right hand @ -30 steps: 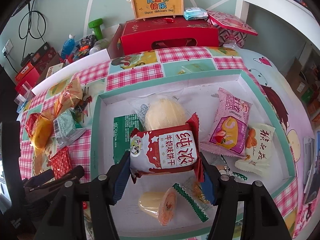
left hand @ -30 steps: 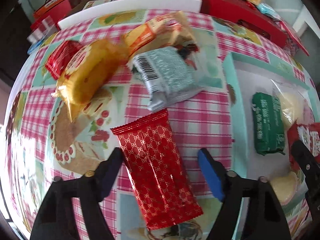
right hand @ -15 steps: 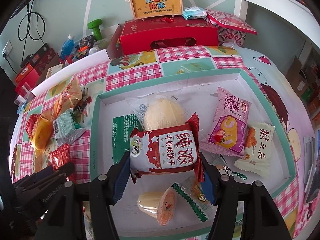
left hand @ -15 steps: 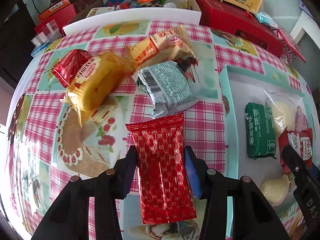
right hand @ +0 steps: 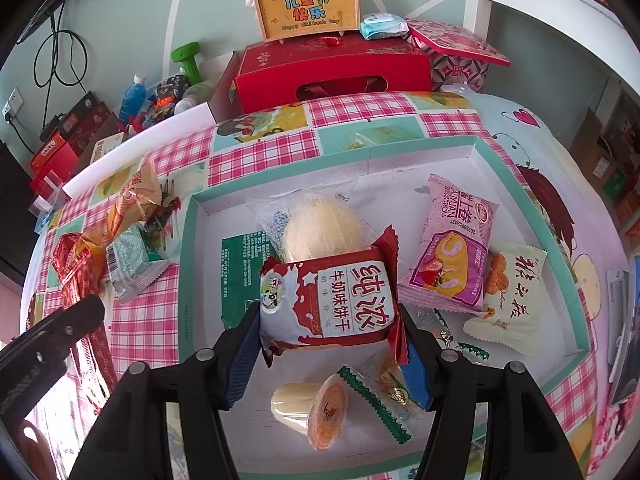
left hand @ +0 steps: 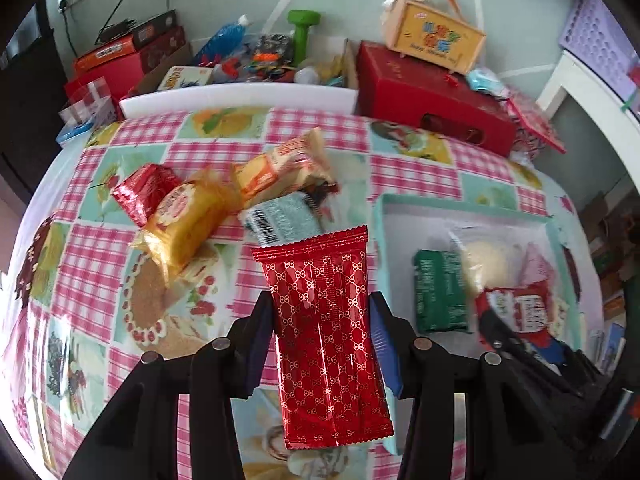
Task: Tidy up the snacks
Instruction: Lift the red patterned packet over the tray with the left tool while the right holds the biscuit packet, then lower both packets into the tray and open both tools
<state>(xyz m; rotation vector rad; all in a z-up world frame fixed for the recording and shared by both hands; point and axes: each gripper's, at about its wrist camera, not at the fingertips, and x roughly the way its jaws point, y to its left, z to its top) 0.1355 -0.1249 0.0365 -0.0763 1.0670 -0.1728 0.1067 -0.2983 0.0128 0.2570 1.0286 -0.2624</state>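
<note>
My left gripper (left hand: pixel 322 344) is shut on a long red foil snack packet (left hand: pixel 324 328) and holds it above the checked tablecloth, left of the teal-rimmed tray (left hand: pixel 378 264). My right gripper (right hand: pixel 328 344) is shut on a red-and-white milk biscuit packet (right hand: pixel 332 300) and hovers over the same tray (right hand: pixel 186 264). Inside the tray lie a green packet (right hand: pixel 240 276), a pale round bun (right hand: pixel 320 228), a pink roll-cake packet (right hand: pixel 452 256), a white packet (right hand: pixel 508 292) and a jelly cup (right hand: pixel 316 412). The left gripper's arm (right hand: pixel 48 340) shows at the right wrist view's left edge.
Loose snacks sit on the cloth left of the tray: a yellow cake packet (left hand: pixel 184 216), a small red packet (left hand: pixel 142 192), an orange-cream packet (left hand: pixel 284 168) and a grey-green packet (left hand: pixel 280 220). A red gift box (left hand: pixel 432 100) and a yellow carry box (right hand: pixel 308 8) stand behind.
My left gripper closed on the red foil packet and lifted it off the cloth; the camera now sits higher and sees further back. The right gripper and its packet have not moved.
</note>
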